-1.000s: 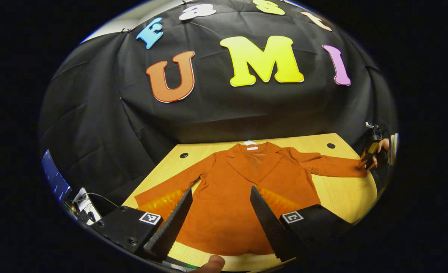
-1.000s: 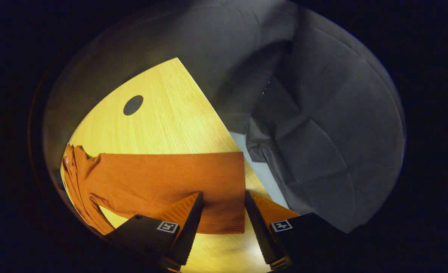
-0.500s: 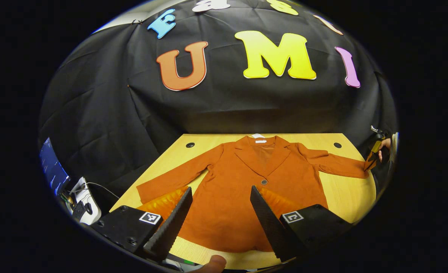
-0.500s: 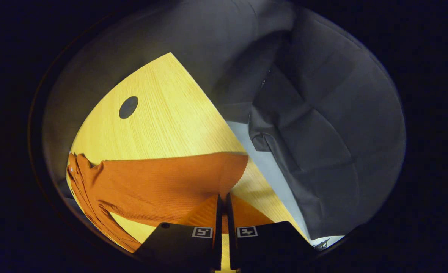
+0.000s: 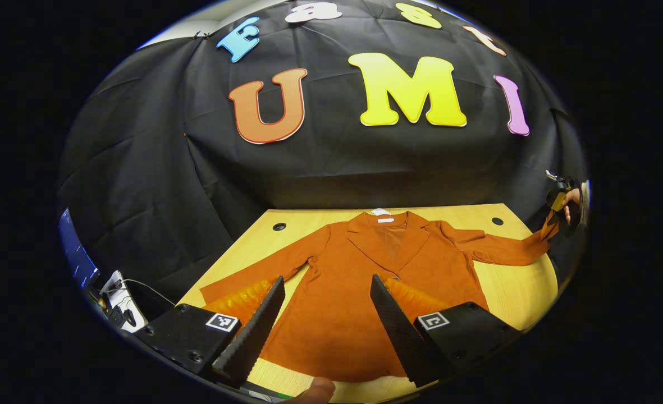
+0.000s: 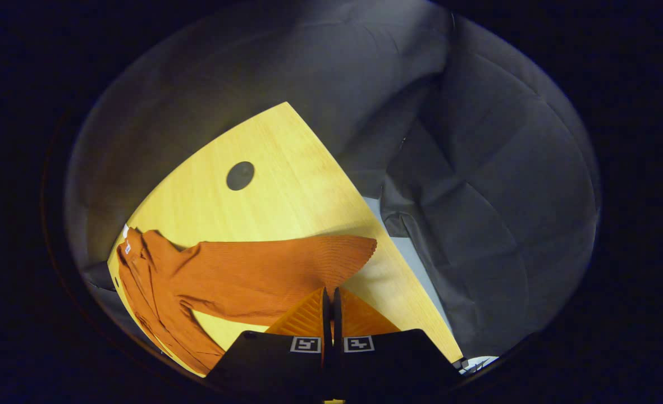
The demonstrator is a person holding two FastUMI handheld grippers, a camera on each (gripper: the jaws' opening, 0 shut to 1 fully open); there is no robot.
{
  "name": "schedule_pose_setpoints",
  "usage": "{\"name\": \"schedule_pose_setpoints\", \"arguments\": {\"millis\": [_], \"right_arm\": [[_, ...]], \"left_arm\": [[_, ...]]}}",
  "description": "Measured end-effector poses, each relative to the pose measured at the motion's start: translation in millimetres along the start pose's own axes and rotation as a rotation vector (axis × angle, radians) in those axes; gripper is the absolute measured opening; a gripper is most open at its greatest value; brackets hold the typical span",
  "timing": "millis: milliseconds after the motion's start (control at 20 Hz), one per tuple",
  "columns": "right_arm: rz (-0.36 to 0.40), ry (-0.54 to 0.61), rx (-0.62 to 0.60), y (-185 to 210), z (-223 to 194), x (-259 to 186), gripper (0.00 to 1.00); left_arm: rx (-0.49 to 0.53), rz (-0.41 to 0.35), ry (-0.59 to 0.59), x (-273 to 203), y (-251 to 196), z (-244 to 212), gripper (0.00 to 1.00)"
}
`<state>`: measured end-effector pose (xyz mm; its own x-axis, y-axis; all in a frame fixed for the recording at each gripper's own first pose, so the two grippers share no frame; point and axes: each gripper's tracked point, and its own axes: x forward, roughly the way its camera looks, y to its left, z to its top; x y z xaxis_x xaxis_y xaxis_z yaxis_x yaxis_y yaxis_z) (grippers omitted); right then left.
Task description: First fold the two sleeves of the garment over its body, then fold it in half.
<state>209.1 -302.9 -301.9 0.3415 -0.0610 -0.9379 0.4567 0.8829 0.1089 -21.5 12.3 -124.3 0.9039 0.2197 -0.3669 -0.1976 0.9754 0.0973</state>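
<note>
Your right fingers (image 6: 329,297) pinch the soft, limp jacket's (image 5: 365,292) sleeve cuff (image 6: 342,258); your left fingers (image 5: 325,320) stand wide. Grip cuffs, then hem.

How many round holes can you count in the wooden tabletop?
2: one hole by the far left corner, one hole by the far right corner; the orange jacket may hide others.
</note>
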Motion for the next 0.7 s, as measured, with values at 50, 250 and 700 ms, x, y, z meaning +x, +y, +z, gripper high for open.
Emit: {"name": "schedule_pose_setpoints", "arguments": {"millis": [50,250,700], "right_arm": [[0.011,-0.011,-0.009,13,1,-10,0.00],[0.060,-0.056,-0.055,78,5,-56,0.00],[0.213,-0.097,-0.236,298,-35,-117,0.00]], "left_arm": [[-0.001,-0.014,-0.012,0,2,2,0.99],[0.001,-0.039,-0.048,11,24,7,1.00],[-0.076,-0.084,-0.039,32,78,-3,1.00]]}}
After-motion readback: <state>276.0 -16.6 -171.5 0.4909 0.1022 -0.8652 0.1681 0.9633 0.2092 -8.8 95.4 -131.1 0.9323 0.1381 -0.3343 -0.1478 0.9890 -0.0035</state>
